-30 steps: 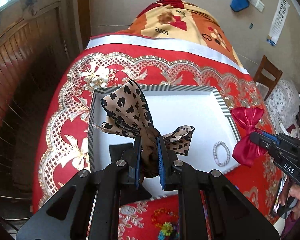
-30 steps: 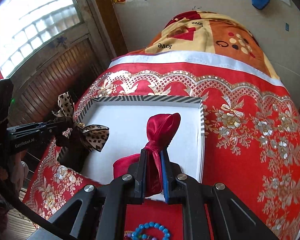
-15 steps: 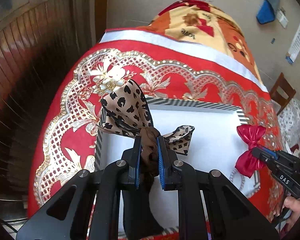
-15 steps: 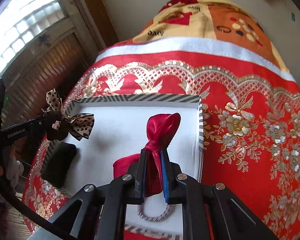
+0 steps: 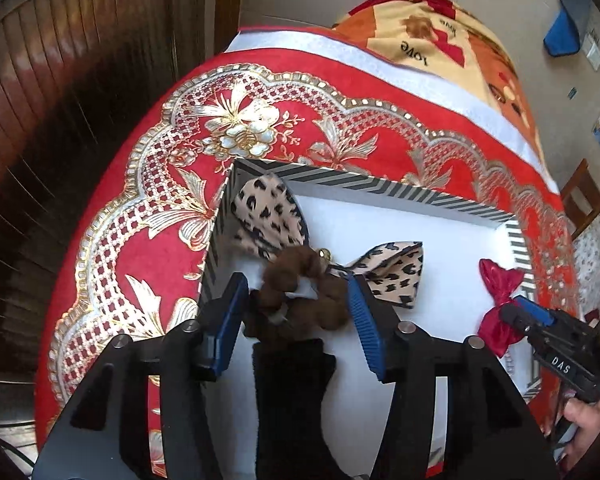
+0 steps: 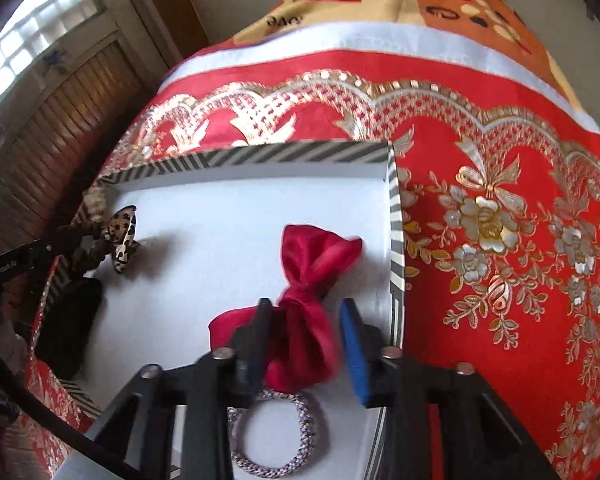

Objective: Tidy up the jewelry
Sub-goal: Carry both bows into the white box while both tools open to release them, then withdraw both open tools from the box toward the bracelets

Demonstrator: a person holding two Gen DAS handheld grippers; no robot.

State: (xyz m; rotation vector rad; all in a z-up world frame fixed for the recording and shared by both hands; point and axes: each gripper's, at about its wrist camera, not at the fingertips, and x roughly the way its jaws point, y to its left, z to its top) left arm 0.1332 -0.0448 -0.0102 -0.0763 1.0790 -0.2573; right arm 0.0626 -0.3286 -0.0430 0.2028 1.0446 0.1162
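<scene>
Leopard bow (image 5: 300,248) and red bow (image 6: 312,280) are laid in the striped tray (image 6: 260,154), beside a beaded bracelet (image 6: 276,432). Left gripper (image 5: 296,320) and right gripper (image 6: 304,344) fingers are opening, pads clear of both bows. Withdrawal is judged left

A glossy, satin-like cloth is seen in the red bow (image 6: 320,264), while a matt printed fabric makes up the leopard bow (image 5: 272,212), which is joined to a fuzzy brown scrunchie (image 5: 304,280) of plush-looking cloth. The tray (image 6: 284,154) appears to be of smooth matt card or paper with a striped rim, and the bedspread (image 5: 260,120) beneath it is a red cloth worked with shiny gold and silver pattern. Ribbed blue pads, seemingly rubber or plastic, are carried on the matt black left gripper (image 5: 296,308), and a braided, slightly sparkling texture is shown by the bracelet (image 6: 276,432).
</scene>
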